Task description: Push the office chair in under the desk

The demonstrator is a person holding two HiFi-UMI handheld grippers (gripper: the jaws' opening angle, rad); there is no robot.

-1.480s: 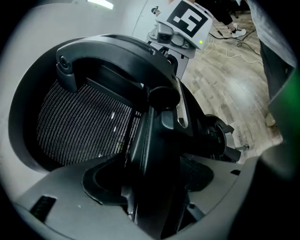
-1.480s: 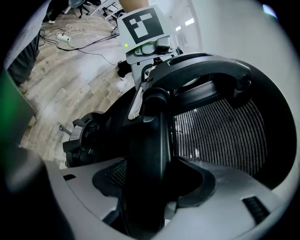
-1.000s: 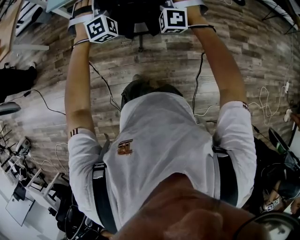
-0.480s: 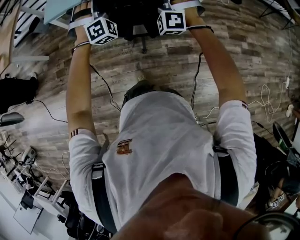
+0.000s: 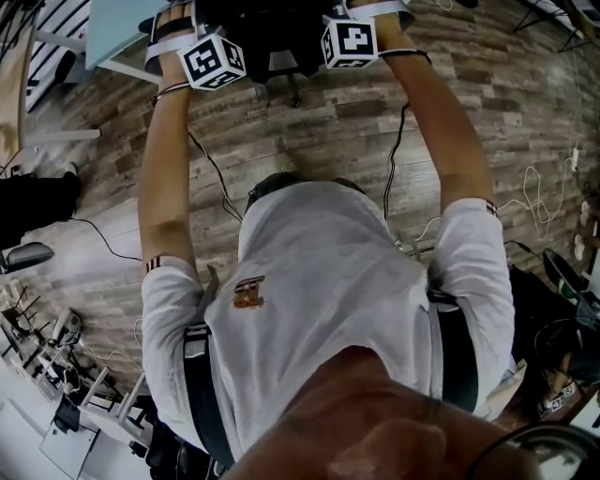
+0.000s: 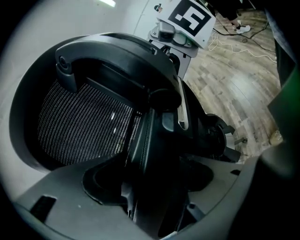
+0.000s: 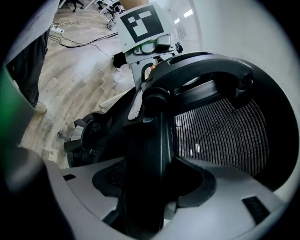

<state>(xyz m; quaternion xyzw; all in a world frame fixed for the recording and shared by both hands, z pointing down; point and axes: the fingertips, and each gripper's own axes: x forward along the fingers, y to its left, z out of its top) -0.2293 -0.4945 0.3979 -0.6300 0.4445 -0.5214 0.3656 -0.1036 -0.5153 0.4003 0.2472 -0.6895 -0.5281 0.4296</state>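
Note:
The black mesh office chair (image 5: 267, 28) stands at the top edge of the head view, between my two marker cubes. A corner of the pale desk (image 5: 117, 33) shows to its left. In the left gripper view my left gripper (image 6: 150, 197) is shut on the dark frame edge of the chair's backrest (image 6: 84, 126). Its wheeled base (image 6: 220, 140) is below. The right gripper (image 7: 145, 197) is shut on the opposite frame edge of the backrest (image 7: 220, 136). Both arms are stretched forward. Each gripper view catches the other gripper's cube across the chair.
The floor is wood plank, with black cables (image 5: 211, 169) trailing under my arms and white cables (image 5: 539, 202) at the right. A black bag (image 5: 33, 197) lies at the left. Stacked furniture (image 5: 56, 375) fills the bottom left and dark gear (image 5: 562, 309) the right.
More of the pale desk has come into view at the top left. Both grippers stay clamped on the chair back, and the floor has slid back beneath me.

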